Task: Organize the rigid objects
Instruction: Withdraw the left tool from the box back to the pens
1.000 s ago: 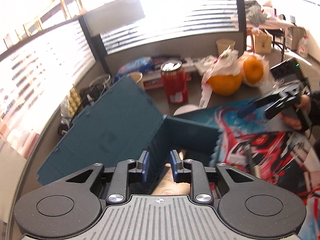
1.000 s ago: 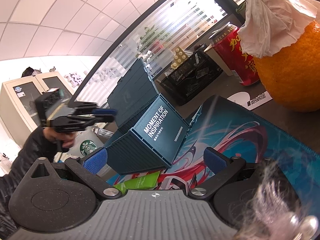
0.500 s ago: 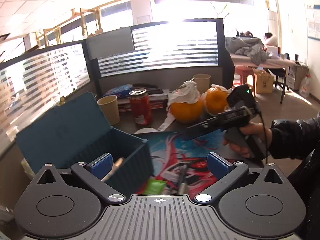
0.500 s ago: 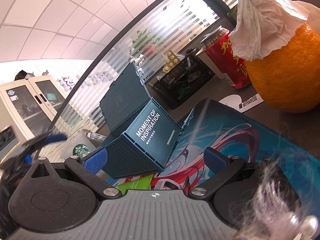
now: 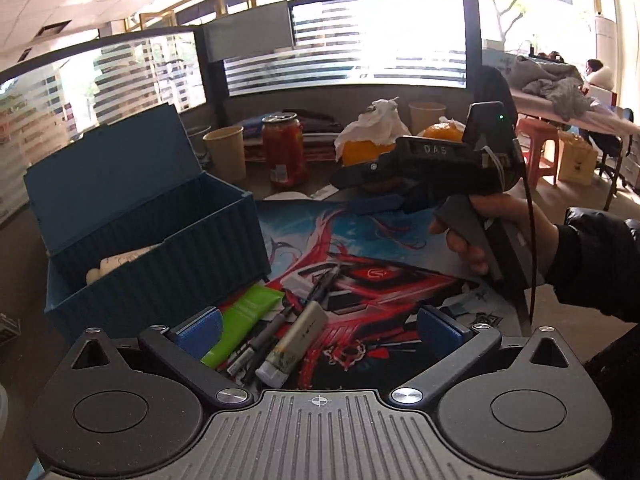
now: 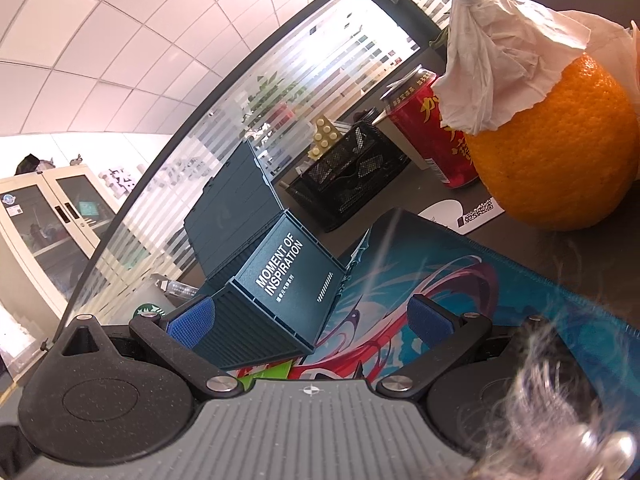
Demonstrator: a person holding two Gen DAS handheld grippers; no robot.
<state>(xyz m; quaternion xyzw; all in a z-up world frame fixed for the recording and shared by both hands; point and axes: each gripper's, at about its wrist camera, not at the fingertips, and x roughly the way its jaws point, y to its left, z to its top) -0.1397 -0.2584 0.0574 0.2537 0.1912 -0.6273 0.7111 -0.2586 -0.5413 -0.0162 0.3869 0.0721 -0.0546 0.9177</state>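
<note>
The storage box [image 5: 156, 240] is dark teal plastic with ribbed walls and a hinged lid standing open. It sits on the tabletop [image 5: 24, 240] at the left edge of the printed desk mat [image 5: 360, 248]. Its end wall reads "MOMENT OF INSPIRATION". A pale, cream-coloured object [image 5: 116, 262] lies inside.

Loose items lie on the mat just in front of the box: a green tube [image 5: 244, 316], dark pens [image 5: 264, 340] and a beige lighter-shaped item [image 5: 296, 344].

The left gripper [image 5: 318, 326] has its fingers spread fully apart, holding nothing. One second ago they were nearly closed above the box interior; they have since been opening, and the gripper has drawn back over the loose items.

The right gripper [image 6: 310, 318] is unchanged: fingers wide apart, empty, aimed at the box.
</note>
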